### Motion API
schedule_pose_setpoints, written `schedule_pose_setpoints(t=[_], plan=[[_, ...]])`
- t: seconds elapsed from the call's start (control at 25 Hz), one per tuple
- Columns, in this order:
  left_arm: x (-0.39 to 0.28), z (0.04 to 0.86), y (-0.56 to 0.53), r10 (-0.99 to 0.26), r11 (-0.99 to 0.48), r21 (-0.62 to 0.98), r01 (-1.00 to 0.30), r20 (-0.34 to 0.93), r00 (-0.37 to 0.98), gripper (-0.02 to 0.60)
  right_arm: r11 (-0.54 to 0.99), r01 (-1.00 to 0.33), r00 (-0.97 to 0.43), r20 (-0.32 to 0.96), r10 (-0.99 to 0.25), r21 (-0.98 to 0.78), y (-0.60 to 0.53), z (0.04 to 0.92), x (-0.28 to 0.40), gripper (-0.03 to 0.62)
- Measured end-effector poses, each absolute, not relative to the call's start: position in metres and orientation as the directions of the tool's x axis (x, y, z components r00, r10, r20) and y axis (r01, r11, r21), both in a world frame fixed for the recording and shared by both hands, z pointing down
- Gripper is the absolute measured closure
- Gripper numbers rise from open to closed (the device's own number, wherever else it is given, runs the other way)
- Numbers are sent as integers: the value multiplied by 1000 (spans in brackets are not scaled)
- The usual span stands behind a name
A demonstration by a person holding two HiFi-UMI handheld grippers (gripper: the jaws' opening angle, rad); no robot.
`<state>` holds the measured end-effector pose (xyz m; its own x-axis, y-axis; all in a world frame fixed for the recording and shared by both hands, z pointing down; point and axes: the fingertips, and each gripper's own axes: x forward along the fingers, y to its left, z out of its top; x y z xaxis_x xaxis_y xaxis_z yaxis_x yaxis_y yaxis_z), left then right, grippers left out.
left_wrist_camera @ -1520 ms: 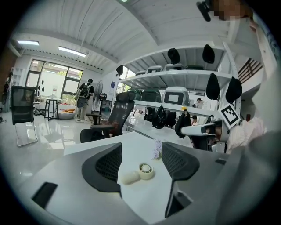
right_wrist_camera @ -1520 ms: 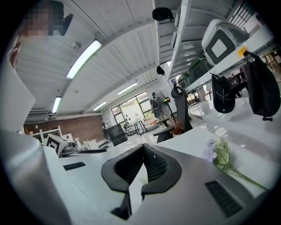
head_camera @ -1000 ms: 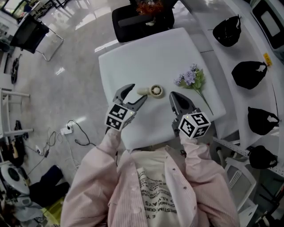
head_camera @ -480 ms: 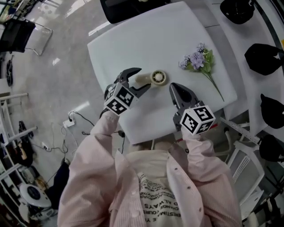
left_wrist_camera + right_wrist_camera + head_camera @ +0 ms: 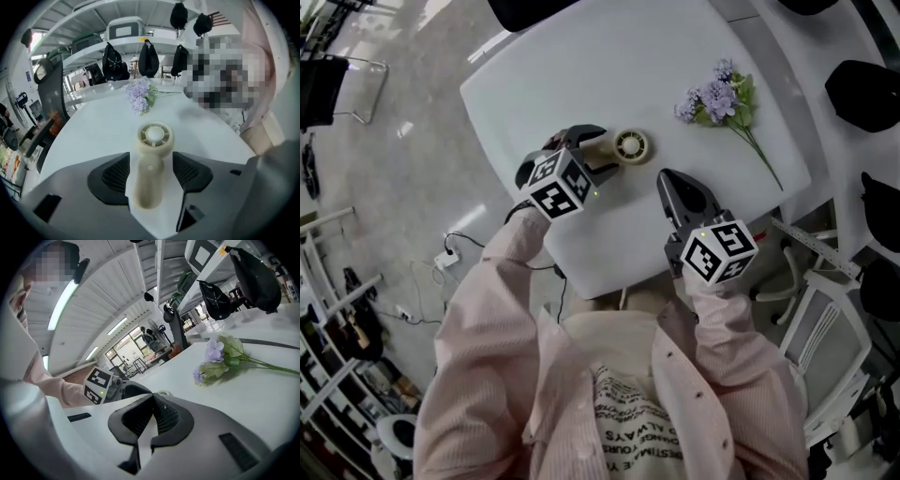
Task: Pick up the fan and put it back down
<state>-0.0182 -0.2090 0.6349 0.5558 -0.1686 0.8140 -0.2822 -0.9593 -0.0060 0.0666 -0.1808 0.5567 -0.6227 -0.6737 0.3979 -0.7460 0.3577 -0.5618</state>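
Item: hand-held fan, cream plastic, round grilled head on a stubby handle. Location: lying flat on the white counter, to the left of the artificial lilac sprig in the head view and well apart from it, head end turned toward the sprig. Left hand-held gripper: on the far side of the fan from the sprig, low at the counter, jaws apart and set one on each side of the fan's handle; its own view shows a strip of counter between each ribbed pad and the handle, so the jaws bracket the handle without pressing on it. Right hand-held gripper: below and left of the sprig in the head view, nearer the person, well apart from the sprig and a little apart from the fan's head; jaws brought together tip to tip with nothing between them. Condition of task: approach judged complete, the left hand-held gripper lined up along the handle. Outstanding: closing the jaws on the handle, the lift, and the return to the counter; none of these shows as done, since the fan rests fully on the surface. Note: the handle is smooth and rounded, so a grasp near mid-handle should likely hold better than one at its end.
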Motion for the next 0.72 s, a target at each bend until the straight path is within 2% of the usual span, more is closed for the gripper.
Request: schedule_pose_setpoints(t=[0.44, 0.72], plan=[[-7, 649, -207, -90, -975, 33, -218, 844, 529, 319, 329, -748, -611, 405, -680, -576, -174, 561, 70, 594], [-7, 655, -206, -69, -977, 46, -208, 856, 513, 351, 317, -746, -609, 408, -680, -586, -171, 565, 72, 594]])
